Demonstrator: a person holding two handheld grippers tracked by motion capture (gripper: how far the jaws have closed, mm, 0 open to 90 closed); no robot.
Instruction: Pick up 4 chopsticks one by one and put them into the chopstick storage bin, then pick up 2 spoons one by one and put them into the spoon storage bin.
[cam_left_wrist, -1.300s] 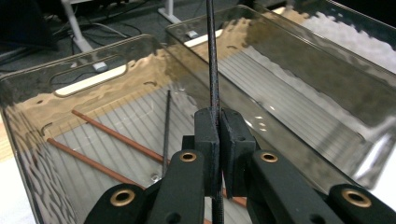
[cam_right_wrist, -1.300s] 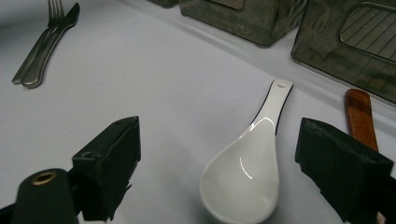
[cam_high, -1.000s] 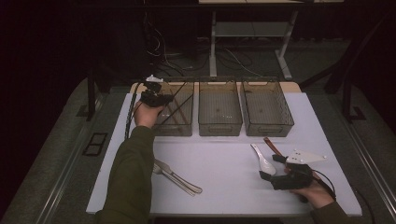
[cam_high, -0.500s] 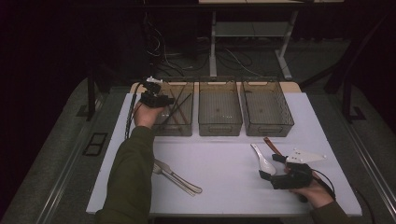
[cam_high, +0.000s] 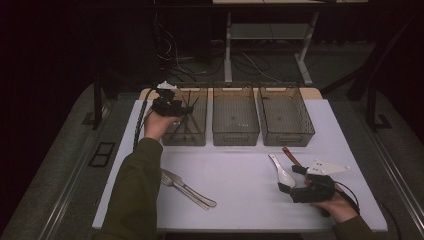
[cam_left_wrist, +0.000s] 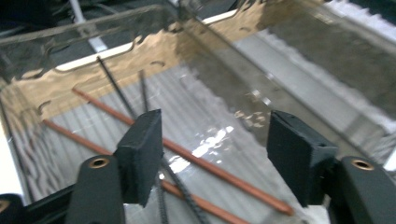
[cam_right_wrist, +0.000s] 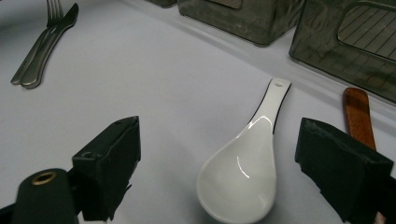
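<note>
My left gripper (cam_high: 184, 108) (cam_left_wrist: 212, 140) hangs over the left clear bin (cam_high: 185, 136). Its jaws have just been opening and stand open with nothing between them. Below them, brown chopsticks (cam_left_wrist: 210, 168) and thin black sticks (cam_left_wrist: 112, 86) lie on the bin floor. At the front right of the table my right gripper (cam_high: 291, 178) (cam_right_wrist: 219, 154) is open. A white ceramic spoon (cam_high: 280, 171) (cam_right_wrist: 243, 172) lies on the table between its jaws and the pads do not touch it. A brown wooden handle (cam_high: 290, 155) (cam_right_wrist: 358, 116) lies just beside the spoon.
A fork and knife (cam_high: 187, 187) (cam_right_wrist: 39, 51) lie together at the front left of the white table top (cam_high: 240, 165). The middle bin (cam_high: 235, 135) and right bin (cam_high: 287, 135) stand in a row along the back edge.
</note>
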